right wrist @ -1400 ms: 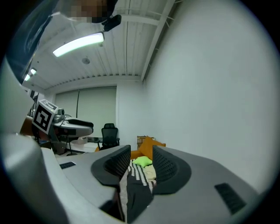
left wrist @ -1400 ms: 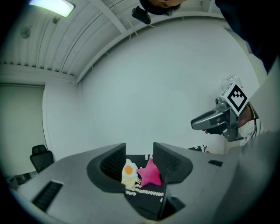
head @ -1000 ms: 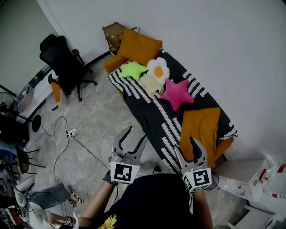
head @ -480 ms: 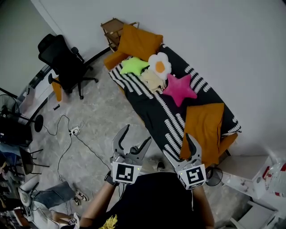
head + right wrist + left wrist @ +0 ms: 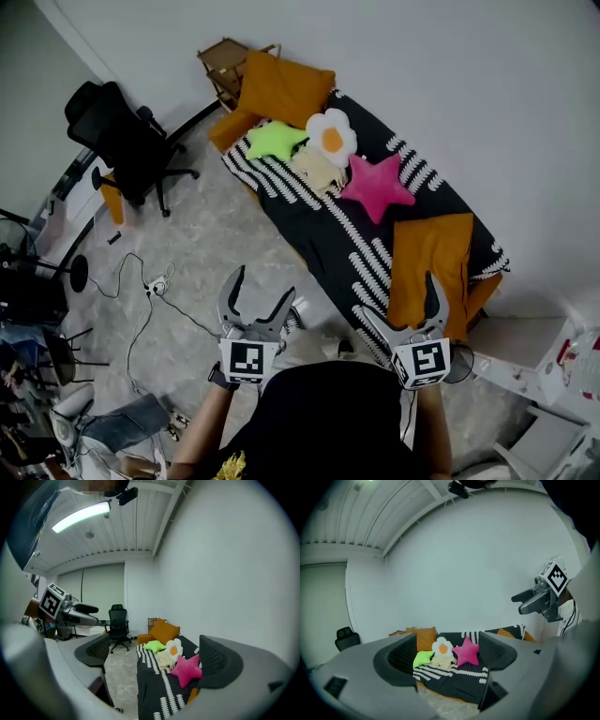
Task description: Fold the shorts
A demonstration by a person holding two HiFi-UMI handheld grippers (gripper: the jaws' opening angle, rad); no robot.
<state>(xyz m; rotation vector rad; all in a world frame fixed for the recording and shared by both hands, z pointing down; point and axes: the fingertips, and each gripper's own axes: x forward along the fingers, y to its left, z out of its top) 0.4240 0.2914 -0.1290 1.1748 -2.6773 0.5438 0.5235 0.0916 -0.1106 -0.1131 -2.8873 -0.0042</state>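
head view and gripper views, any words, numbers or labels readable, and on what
No readable words or numbers in any view.
Cubes on left gripper and right gripper: black-and-white square markers, no letters.
Yellow shirt print: cut off, unreadable.

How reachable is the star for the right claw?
Probably not yet: right claw, jaws just opening and empty, hangs by the foot of the bed; the star lies farther up. Path looks clear.

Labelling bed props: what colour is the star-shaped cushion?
Bright pink. The star cushion shows best in the head view.
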